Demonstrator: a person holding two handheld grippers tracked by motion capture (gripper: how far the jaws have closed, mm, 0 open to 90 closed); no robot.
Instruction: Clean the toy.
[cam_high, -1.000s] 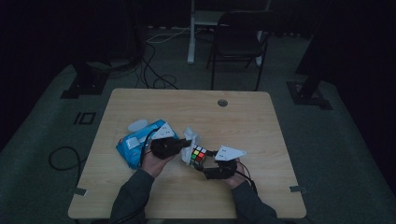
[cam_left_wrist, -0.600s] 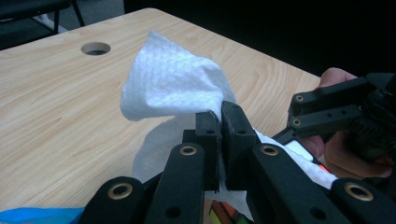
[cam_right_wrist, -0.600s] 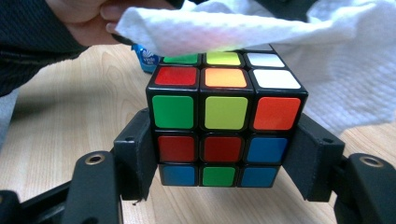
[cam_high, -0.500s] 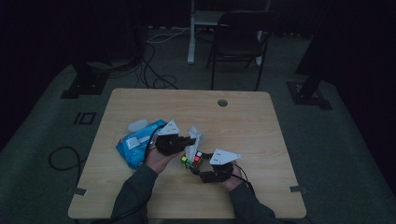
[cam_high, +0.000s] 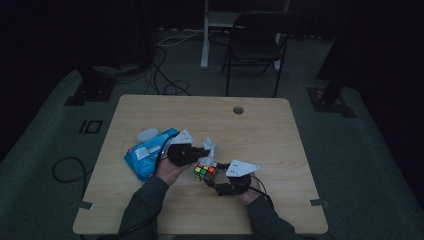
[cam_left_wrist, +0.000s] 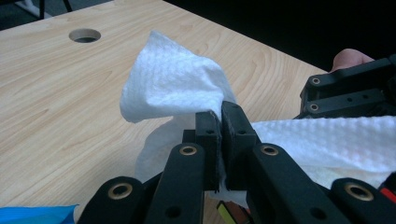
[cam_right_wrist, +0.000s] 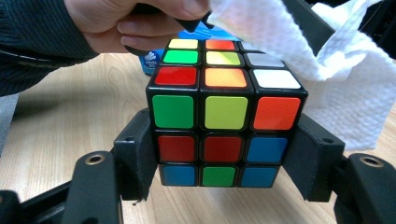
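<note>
high view is dim, so the left gripper (cam_high: 204, 151) and right gripper (cam_high: 216, 184) read as dark shapes near the middle of the table (cam_high: 260, 130), and their jaws are hard to make out there. one puzzle cube (cam_high: 205, 172) sits between them, just above the near part of the table. right gripper view shows the cube (cam_right_wrist: 225, 119) clamped on its two side faces by the black pads (cam_right_wrist: 136, 154); the cube's lower edge is partly hidden behind the jaws, and its back faces cannot be seen. it sits square, top face up, with no long axis. one white paper towel (cam_left_wrist: 177, 88) is pinched between the left gripper's pressed-together fingertips (cam_left_wrist: 232, 122), its loose end rising far and left, its other part draped right over the cube. one blue tissue pack (cam_high: 145, 152) lies left, partly hidden by the left hand (cam_high: 167, 170).
</note>
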